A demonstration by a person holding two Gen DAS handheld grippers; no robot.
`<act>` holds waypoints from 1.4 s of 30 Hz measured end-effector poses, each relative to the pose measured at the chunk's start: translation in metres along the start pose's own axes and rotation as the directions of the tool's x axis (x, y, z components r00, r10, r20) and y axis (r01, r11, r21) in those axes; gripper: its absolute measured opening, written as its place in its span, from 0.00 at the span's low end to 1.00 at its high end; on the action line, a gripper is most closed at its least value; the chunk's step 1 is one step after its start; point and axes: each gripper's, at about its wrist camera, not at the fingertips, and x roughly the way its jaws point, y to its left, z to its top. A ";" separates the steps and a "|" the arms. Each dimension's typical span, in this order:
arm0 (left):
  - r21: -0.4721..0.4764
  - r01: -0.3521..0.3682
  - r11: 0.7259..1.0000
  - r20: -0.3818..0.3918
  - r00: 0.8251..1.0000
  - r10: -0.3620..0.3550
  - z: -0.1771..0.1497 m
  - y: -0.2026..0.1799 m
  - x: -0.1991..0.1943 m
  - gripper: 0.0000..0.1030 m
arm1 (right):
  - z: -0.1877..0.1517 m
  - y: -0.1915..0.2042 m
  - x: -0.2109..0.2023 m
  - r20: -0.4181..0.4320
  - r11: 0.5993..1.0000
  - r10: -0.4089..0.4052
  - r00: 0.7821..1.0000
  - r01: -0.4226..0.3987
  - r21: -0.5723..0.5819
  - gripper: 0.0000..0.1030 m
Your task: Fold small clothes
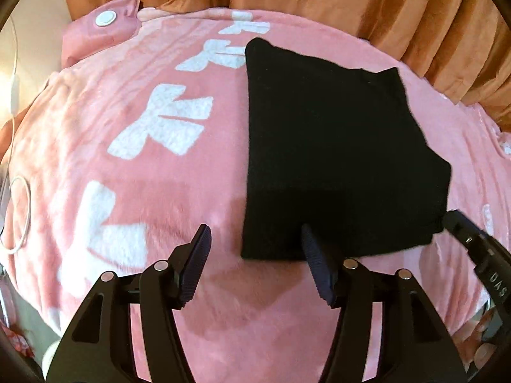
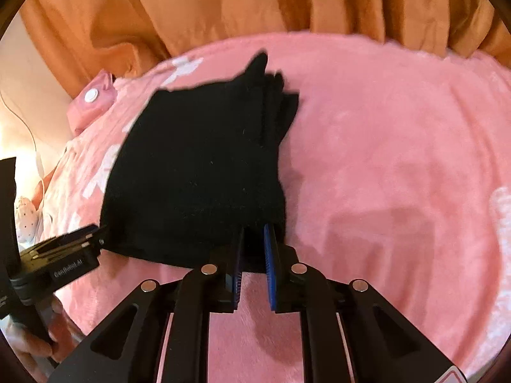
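A black garment (image 1: 335, 146) lies folded into a rough rectangle on the pink blanket (image 1: 127, 79). My left gripper (image 1: 255, 239) is open at the garment's near left corner. Its right finger (image 1: 314, 255) rests over the near hem and its left finger (image 1: 198, 255) is over bare blanket. In the right wrist view the garment (image 2: 198, 175) shows stacked layers along its right edge. My right gripper (image 2: 254, 233) is shut on the garment's near right corner, with black cloth filling the narrow gap between its blue pads.
Orange curtains (image 1: 351, 6) hang along the blanket's far side. A pink pouch with a white round button (image 1: 107, 17) lies at the far left. A white cable (image 1: 19, 217) loops at the left edge. A hand (image 2: 41, 344) holds the left gripper's handle.
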 end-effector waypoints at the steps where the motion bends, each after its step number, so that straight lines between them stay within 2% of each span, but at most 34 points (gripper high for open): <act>1: 0.005 -0.016 1.000 0.007 1.000 0.016 -0.005 -0.002 -0.004 0.66 | -0.003 -0.001 -0.008 0.024 1.000 -0.013 1.000 0.013 0.002 0.21; 2: 0.011 -0.026 1.000 0.014 1.000 0.026 -0.009 -0.004 -0.007 0.69 | -0.006 -0.004 -0.016 0.044 0.999 -0.035 0.998 0.035 0.003 0.28; 5: 0.046 -0.062 0.997 0.038 0.997 0.061 -0.024 -0.010 -0.013 0.72 | -0.020 -0.013 -0.028 0.079 0.994 -0.109 0.991 0.110 -0.009 0.52; 6: 0.053 -0.072 0.996 0.039 0.997 0.070 -0.029 -0.011 -0.014 0.77 | -0.024 -0.013 -0.028 0.081 0.991 -0.130 0.988 0.132 -0.015 0.59; 8: 0.055 -0.087 0.995 0.049 0.995 0.085 -0.036 -0.012 -0.016 0.82 | -0.036 -0.014 -0.033 0.084 0.984 -0.174 0.981 0.177 -0.029 0.68; 10: 0.055 -0.099 0.994 0.050 0.994 0.096 -0.043 -0.013 -0.017 0.82 | -0.048 -0.016 -0.039 0.088 0.988 -0.153 0.984 0.154 -0.009 0.72; 12: 0.050 -0.101 0.994 0.044 0.994 0.099 -0.048 -0.013 -0.017 0.82 | -0.053 -0.015 -0.042 0.089 0.993 -0.120 0.989 0.119 0.008 0.81; 16: 0.030 -0.083 0.996 0.047 0.996 0.082 -0.058 -0.012 -0.023 0.82 | -0.067 -0.006 -0.040 0.081 0.990 -0.140 0.987 0.142 -0.014 0.82; 26: 0.014 -0.079 0.997 0.033 0.996 0.078 -0.070 -0.016 -0.026 0.82 | -0.072 -0.009 -0.044 0.061 0.989 -0.145 0.988 0.146 -0.019 0.82; 42: 0.084 -0.080 0.993 0.020 0.997 0.079 -0.087 -0.045 -0.029 0.82 | -0.088 -0.005 -0.048 0.051 0.988 -0.149 0.987 0.152 -0.043 0.82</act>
